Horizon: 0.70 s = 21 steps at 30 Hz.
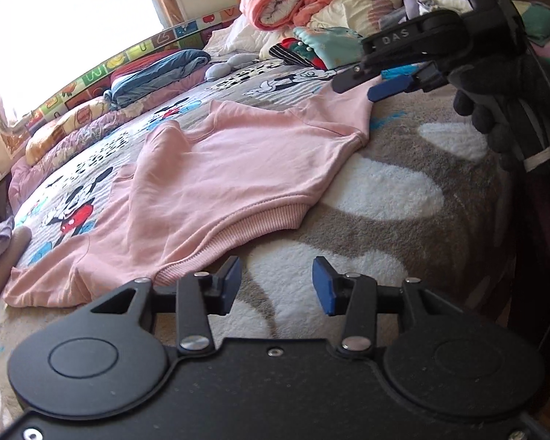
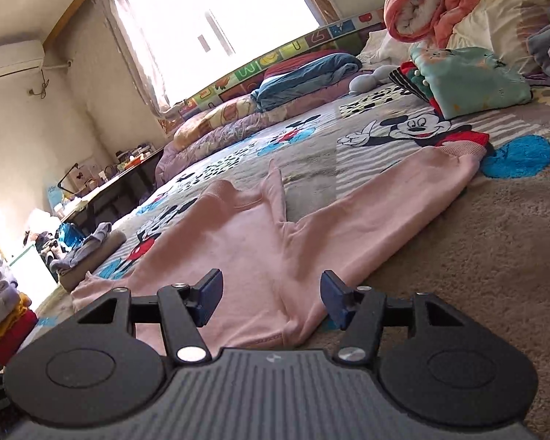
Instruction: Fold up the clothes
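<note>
We see the pale pink cotton sweatshirt [image 1: 209,168] spread flat on the cartoon-print bed blanket [image 1: 366,179], its length running centre-frame to upper right. Our left gripper [image 1: 277,282], wide open and empty, faces its ribbed hem; our right gripper [image 2: 271,293], likewise open and empty, hovers nearer, over pink cloth.

Daylight came from the window [image 2: 216,25], blown out to pure white in both views, no detail in the glass. Glare washed the left wall in the right wrist view. The bed [image 1: 366,198] was evenly lit with soft shadows under the sweater [image 1: 216,168] hem. Strong fisheye bending at the edges, dark vignette in the corners. The near hand-held gripper [image 1: 277,286] body was slightly soft.
</note>
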Tool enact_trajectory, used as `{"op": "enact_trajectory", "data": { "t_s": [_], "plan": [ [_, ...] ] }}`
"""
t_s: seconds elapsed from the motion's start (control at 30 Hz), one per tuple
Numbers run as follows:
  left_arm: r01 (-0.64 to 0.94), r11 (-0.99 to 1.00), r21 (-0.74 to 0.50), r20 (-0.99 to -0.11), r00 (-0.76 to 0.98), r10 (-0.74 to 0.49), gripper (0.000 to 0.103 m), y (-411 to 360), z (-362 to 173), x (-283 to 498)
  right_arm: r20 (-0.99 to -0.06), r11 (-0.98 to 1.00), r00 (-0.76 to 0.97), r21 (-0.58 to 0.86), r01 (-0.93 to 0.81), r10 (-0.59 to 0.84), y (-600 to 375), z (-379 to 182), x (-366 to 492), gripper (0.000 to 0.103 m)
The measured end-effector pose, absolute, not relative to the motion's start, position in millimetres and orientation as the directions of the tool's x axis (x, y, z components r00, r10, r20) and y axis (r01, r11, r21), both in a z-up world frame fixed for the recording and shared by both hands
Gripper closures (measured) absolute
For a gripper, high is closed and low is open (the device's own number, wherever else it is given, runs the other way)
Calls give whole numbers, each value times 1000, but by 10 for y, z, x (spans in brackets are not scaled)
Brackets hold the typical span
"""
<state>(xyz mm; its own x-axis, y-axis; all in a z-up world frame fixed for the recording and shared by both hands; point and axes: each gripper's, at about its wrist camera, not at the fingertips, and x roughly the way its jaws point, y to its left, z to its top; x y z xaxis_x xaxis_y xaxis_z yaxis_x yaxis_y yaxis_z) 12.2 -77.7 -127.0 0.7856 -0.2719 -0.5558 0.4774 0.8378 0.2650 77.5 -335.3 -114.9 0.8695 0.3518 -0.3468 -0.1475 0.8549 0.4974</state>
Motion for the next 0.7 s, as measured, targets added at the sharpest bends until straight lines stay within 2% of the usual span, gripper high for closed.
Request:
{"op": "enact_trajectory", "data": {
  "t_s": [0.17,0.33,0.37,0.4,0.43,0.53,0.6,0.7],
  "plan": [
    [471,865,176,-534,783,-318,60,-676,-1238,221,-284,843,874,490,-221,395,-3344,-1120,907,43],
    [470,879,79,-512,776,-369,60,-615,-1224,325,-306,778,841,597,-196,447,-3482,-1242,1306,42],
    [472,879,65,-512,772,-376,60,-610,-1232,346,-309,763,834,618,-190,458,-3509,-1266,1386,40],
    [474,879,60,-513,770,-380,60,-614,-1243,367,-312,748,827,637,-183,468,-3537,-1290,1466,32],
    [475,878,59,-513,769,-382,60,-622,-1252,387,-315,733,819,657,-176,479,-3564,-1315,1546,30],
    [482,874,55,-507,768,-392,60,-639,-1251,440,-320,685,797,712,-153,511,-3647,-1388,1785,30],
    [488,871,50,-504,766,-400,60,-653,-1250,479,-322,651,783,747,-136,533,-3702,-1436,1945,35],
    [495,868,45,-506,760,-407,60,-667,-1267,550,-328,614,769,783,-105,549,-3794,-1494,2155,34]
  ]
}}
